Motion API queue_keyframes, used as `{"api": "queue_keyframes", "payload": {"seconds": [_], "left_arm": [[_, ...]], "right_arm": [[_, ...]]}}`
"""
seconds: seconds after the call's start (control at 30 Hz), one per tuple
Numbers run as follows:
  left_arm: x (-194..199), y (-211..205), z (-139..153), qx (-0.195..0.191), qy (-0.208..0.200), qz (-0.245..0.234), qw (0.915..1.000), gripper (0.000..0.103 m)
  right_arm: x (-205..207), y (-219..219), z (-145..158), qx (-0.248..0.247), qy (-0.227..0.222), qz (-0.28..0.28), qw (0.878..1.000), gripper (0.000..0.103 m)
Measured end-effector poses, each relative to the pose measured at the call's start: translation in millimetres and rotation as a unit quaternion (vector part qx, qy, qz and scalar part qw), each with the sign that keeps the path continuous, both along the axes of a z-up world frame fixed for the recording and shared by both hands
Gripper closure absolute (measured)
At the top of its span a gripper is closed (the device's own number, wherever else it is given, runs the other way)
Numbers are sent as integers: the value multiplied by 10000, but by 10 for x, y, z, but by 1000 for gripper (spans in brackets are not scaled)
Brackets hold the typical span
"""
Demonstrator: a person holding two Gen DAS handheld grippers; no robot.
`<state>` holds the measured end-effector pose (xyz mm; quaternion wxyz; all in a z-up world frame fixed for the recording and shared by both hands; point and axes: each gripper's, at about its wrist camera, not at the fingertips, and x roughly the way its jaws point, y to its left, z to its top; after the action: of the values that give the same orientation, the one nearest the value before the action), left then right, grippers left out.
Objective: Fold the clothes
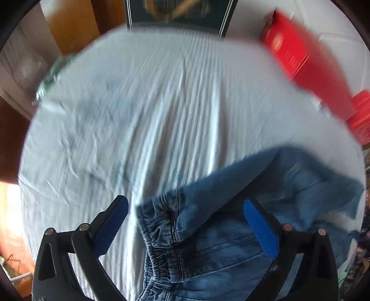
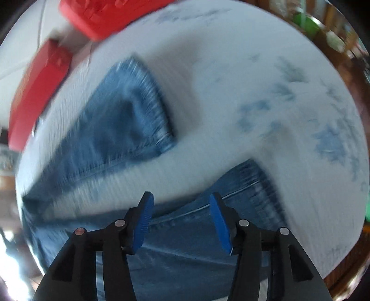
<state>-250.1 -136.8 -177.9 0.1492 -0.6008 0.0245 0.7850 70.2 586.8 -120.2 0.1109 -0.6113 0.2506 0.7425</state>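
Note:
A pair of blue jeans (image 1: 222, 231) lies on a white cloth-covered table (image 1: 138, 115). The left wrist view looks down on the elastic waistband (image 1: 157, 233). Above it hovers my left gripper (image 1: 185, 203), open wide, its blue pads clear of the denim. The right wrist view is blurred and shows the two jeans legs (image 2: 120, 120) spread apart, one hem (image 2: 152, 101) up left and the other (image 2: 266, 183) lower right. My right gripper (image 2: 180, 201) hangs open over the nearer leg with nothing between its pads.
Red boxes (image 1: 307, 62) sit at the table's far right edge, red boxes (image 2: 41, 92) also showing at the upper left of the right wrist view. A dark framed object (image 1: 178, 14) stands beyond the table. Faint blue stains (image 2: 330, 141) mark the cloth. Wooden furniture (image 1: 76, 23) surrounds the table.

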Motion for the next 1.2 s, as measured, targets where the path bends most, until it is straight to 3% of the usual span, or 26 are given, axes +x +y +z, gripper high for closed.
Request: {"api": "queue_keyframes", "payload": {"seconds": [0.1,0.17,0.3,0.37,0.4,0.43,0.5,0.6,0.67,0.73,0.83,0.87,0.9,0.93,0.97,1.0,1.07,1.13,1.2], "left_arm": [[-75,-13,91,-127,163,49,9998,1],[-35,-118,-63,-279,-9,108,9996,1],[180,-212,-350,-441,-254,184,9985,1],[255,-268,-523,-538,-351,189,9978,1],[257,-280,-616,-609,-416,207,9971,1],[257,-290,-710,-681,-483,227,9963,1],[232,-285,-831,-706,-564,248,9956,1],[189,-263,-855,-602,-466,264,9967,0],[180,-230,-838,-591,-393,222,9972,0],[185,-202,-806,-571,-377,167,9975,0],[166,-200,-789,-557,-393,198,9975,0],[158,-198,-777,-545,-423,255,9973,3],[154,-179,-738,-515,-396,282,9975,23],[150,-132,-673,-504,-331,269,9978,50],[131,-68,-588,-470,-283,280,9981,62],[111,-18,-503,-553,-138,297,9979,63],[106,82,-301,-754,225,273,9965,63],[118,147,-50,-859,605,225,9942,64],[143,196,191,-782,945,199,9922,64]], "right_arm": [[31,-199,-161,278,-27,291,9992,40],[51,-266,-195,464,10,384,9982,36],[108,-323,-221,493,197,476,9975,15],[86,-356,-232,660,8,541,9964,15],[63,-342,-223,757,-140,505,9958,24],[41,-325,-209,839,-264,466,9950,50],[-6,-206,-40,649,66,323,9973,97],[-241,-38,266,921,673,313,9930,97],[-417,7,311,966,729,344,9921,89],[-636,49,281,1067,633,347,9917,77],[-979,6,34,1267,287,355,9909,77],[-1026,36,-52,1276,163,335,9911,77],[-1067,54,-136,1247,66,346,9916,77],[-1167,34,-238,1227,-48,374,9917,77],[-1219,27,-312,1256,-149,417,9911,76],[-1237,5,-284,1351,-12,491,9896,77],[-1300,-99,-264,1527,-197,791,9849,99],[-1316,-221,-82,1901,-37,1087,9757,100],[-1274,-267,338,2557,541,1137,9585,100]]}}
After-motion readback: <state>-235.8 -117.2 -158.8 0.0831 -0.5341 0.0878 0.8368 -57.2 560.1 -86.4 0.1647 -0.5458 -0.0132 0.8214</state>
